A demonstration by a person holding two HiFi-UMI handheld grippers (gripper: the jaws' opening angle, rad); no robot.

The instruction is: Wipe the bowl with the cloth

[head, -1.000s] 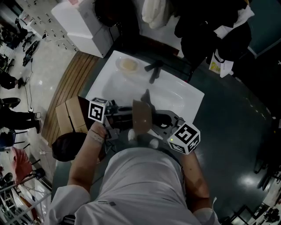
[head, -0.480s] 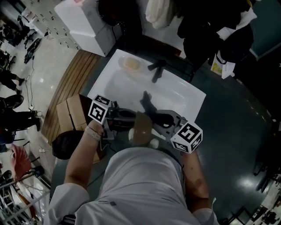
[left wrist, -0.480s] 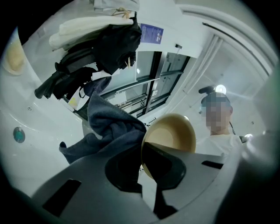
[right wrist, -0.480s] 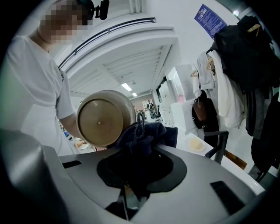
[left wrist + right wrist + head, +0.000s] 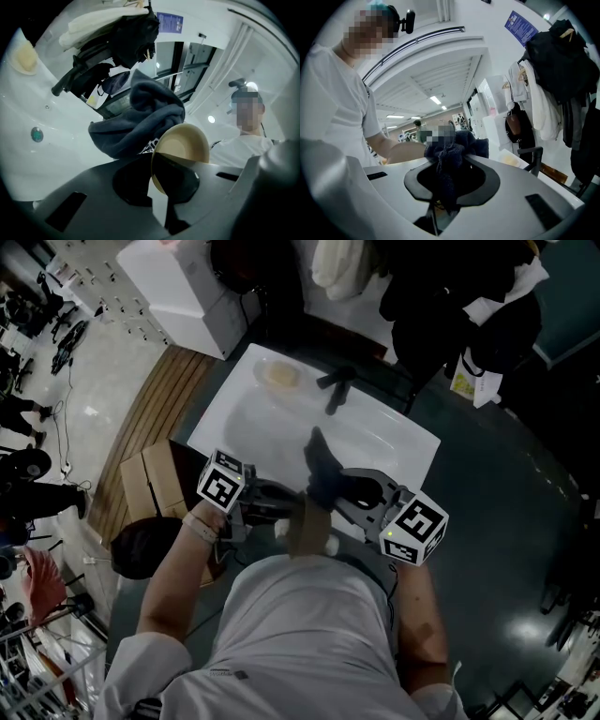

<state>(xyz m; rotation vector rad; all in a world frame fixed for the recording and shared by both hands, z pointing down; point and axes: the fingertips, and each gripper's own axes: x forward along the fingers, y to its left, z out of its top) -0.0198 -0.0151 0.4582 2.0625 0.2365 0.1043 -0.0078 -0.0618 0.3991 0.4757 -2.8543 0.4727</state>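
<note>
The left gripper point(image 5: 157, 197) has its jaws clamped on the rim of the small beige bowl point(image 5: 183, 147), which looks stiff and probably slippery. The right gripper point(image 5: 439, 208) pinches the limp dark-blue cloth point(image 5: 449, 161) between its jaws.

At lower centre of the head view, we angle our 2 bare forearms point(image 5: 176, 589) inward. Our grey left gripper point(image 5: 279, 514) clamps the tan round bowl point(image 5: 181, 144); our grey right gripper point(image 5: 330, 491) pinches the dark blue cloth point(image 5: 449, 161).
</note>
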